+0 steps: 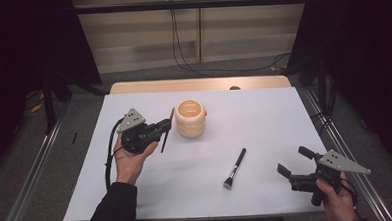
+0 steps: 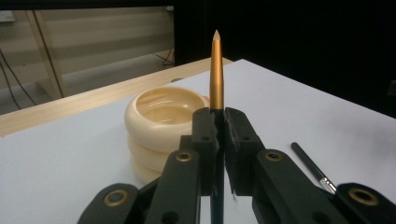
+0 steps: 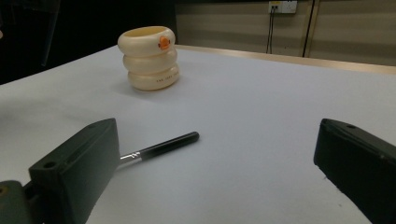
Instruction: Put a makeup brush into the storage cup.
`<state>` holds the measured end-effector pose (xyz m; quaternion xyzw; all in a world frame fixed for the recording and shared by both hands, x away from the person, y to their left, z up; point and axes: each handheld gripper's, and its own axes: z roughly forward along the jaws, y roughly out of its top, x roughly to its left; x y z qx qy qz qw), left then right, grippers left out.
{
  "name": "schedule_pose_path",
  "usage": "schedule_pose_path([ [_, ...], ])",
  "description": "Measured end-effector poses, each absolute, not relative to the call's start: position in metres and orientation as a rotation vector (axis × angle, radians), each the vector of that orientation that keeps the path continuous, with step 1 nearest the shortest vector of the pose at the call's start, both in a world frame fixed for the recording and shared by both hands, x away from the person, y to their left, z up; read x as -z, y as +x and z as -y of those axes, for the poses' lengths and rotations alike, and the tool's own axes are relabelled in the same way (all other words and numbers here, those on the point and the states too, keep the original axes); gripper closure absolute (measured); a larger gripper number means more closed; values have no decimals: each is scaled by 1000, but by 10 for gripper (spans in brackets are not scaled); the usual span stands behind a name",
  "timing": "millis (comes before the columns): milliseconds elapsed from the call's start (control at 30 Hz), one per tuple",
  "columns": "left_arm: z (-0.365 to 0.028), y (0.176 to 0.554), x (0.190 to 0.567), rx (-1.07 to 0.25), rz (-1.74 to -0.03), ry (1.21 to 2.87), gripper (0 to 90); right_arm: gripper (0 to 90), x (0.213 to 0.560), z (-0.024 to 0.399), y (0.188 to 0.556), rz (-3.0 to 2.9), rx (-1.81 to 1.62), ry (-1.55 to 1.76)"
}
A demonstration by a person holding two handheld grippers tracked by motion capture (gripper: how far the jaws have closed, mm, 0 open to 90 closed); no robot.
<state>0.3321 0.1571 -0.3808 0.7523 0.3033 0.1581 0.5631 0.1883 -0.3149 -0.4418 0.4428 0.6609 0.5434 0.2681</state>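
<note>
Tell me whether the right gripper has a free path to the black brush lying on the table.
Probably yes: the right gripper is open, and only bare table lies between it and the black brush.

On the white-topped bench [image 1: 264, 117], the cream ribbed pot of three stacked rings [image 1: 190, 119] stands a little behind the middle. Just left of it, the left hand-held gripper [image 1: 165, 127] holds a slim gold-tipped brush handle [image 2: 216, 70] clamped between its closed jaws, close beside the pot's rim. In front of the pot and to its right lies a black-handled makeup brush [image 1: 235, 168], flat on the bench, bristles toward the front edge. Well right of that brush, near the front right corner, the right hand-held gripper [image 1: 292, 161] sits with jaws spread apart
</note>
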Motion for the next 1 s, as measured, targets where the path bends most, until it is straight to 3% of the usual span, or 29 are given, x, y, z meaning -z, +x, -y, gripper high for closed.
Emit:
schedule_pose_path([
  [1000,-136,356,349,-412,-666,1725,837,0,442,314,188,-1797,-1457,1180],
])
